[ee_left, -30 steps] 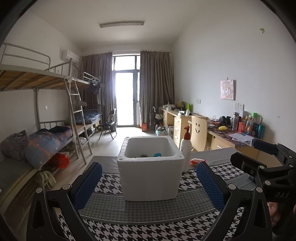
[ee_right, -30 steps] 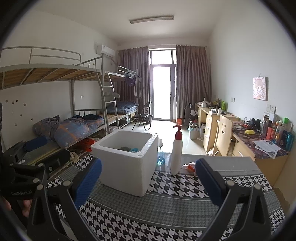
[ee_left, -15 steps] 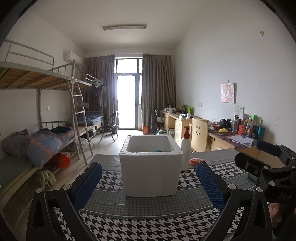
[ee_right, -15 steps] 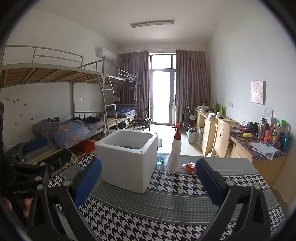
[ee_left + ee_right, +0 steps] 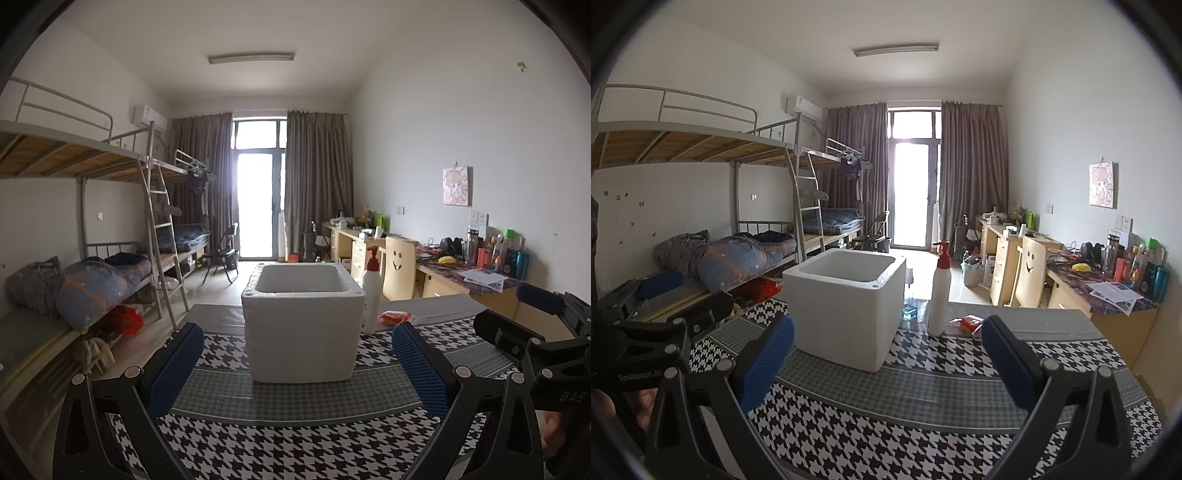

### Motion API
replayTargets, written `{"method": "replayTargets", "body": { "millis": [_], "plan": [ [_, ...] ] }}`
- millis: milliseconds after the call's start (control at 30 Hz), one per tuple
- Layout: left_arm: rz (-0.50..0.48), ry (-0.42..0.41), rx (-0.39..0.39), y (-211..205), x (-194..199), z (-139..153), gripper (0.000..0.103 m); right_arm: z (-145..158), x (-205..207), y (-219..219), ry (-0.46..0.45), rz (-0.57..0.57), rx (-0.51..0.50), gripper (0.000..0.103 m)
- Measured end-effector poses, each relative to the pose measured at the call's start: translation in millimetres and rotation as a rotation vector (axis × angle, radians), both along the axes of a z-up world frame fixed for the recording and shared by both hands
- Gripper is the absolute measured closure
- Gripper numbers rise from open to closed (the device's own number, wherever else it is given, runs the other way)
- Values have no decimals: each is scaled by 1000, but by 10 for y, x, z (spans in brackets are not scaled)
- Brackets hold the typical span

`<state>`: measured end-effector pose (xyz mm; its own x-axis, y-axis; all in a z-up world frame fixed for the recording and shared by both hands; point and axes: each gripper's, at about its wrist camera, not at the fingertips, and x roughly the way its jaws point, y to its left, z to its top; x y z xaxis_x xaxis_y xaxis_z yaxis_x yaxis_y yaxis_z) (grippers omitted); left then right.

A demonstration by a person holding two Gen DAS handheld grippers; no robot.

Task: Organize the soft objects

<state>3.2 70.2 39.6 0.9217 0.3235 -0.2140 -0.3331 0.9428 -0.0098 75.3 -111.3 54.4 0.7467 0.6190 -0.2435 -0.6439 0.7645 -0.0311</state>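
A dorm room with bunk beds point(image 5: 92, 258) on one side and desks along the other wall; in front, a bench point(image 5: 295, 435) under a houndstooth cloth. On it stands a white foam box point(image 5: 301, 328), open at the top, with a pump bottle point(image 5: 371, 291) just beside it and a small red packet point(image 5: 395, 316) near the bottle. The left tongs point(image 5: 297, 365) and right tongs point(image 5: 886, 358) both hang spread wide over the cloth, gripping nothing, well short of the box. No soft object shows on the cloth; the inside of the box is hidden by its wall from both views. The sorting looks near its end or between items. To do the next step well, raise a camera enough to look into the box first, then approach any item from above, with the pads point(image 5: 768, 354) straddling it and closing gently so it does not bunch or slip.
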Motion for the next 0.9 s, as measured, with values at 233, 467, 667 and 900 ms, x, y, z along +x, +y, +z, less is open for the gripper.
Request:
{"method": "replayTargets", "body": {
  "millis": [233,467,667,900],
  "plan": [
    [-10,3,5,-46,-51,-67,1,-62,-39,-56,10,-9,9,1],
    [-18,4,7,-61,-107,-105,1,-130,-132,-75,1,-17,4,1],
    [-22,9,-4,-47,-152,-147,1,-159,-169,-104,1,-24,13,1],
    [-23,12,-1,-67,-199,-188,1,-208,-190,-112,14,-32,6,1]
  ]
}}
